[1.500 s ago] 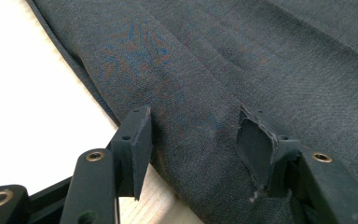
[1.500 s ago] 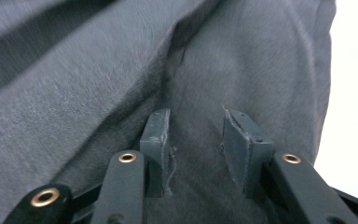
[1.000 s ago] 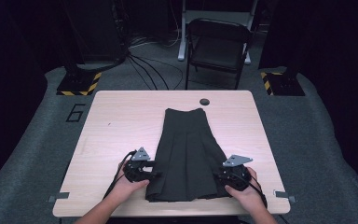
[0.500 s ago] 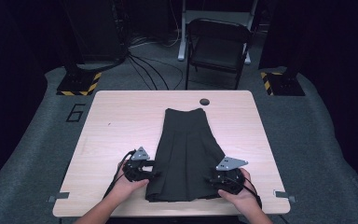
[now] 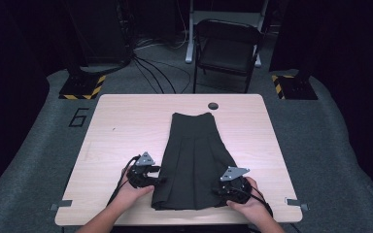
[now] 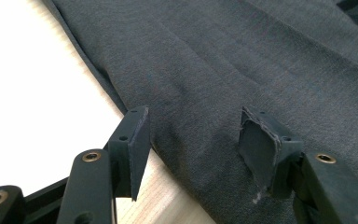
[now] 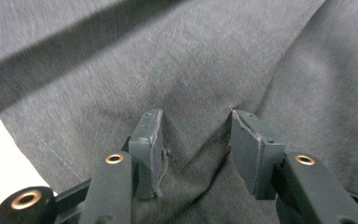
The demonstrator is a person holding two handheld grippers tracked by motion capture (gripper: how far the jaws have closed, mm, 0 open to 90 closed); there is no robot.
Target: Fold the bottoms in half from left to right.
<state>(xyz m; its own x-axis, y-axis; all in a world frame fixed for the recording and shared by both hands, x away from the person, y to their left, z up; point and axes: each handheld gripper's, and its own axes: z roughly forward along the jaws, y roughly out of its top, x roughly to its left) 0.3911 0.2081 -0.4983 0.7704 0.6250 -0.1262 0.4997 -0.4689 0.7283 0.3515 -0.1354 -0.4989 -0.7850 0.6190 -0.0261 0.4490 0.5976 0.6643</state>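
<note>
A flat table with a light wooden top sits in the middle of the high view, on a grey floor. A dark grey pleated cloth skirt lies flat on the table, a little right of the middle. The skirt's narrow end points to the top of the picture and its wide end lies near the bottom edge of the table. A small round black hole sits in the wood near the top edge, just above the skirt.

black tongs with brass screws, grey three-cornered top plates, black trailing cables.
</note>
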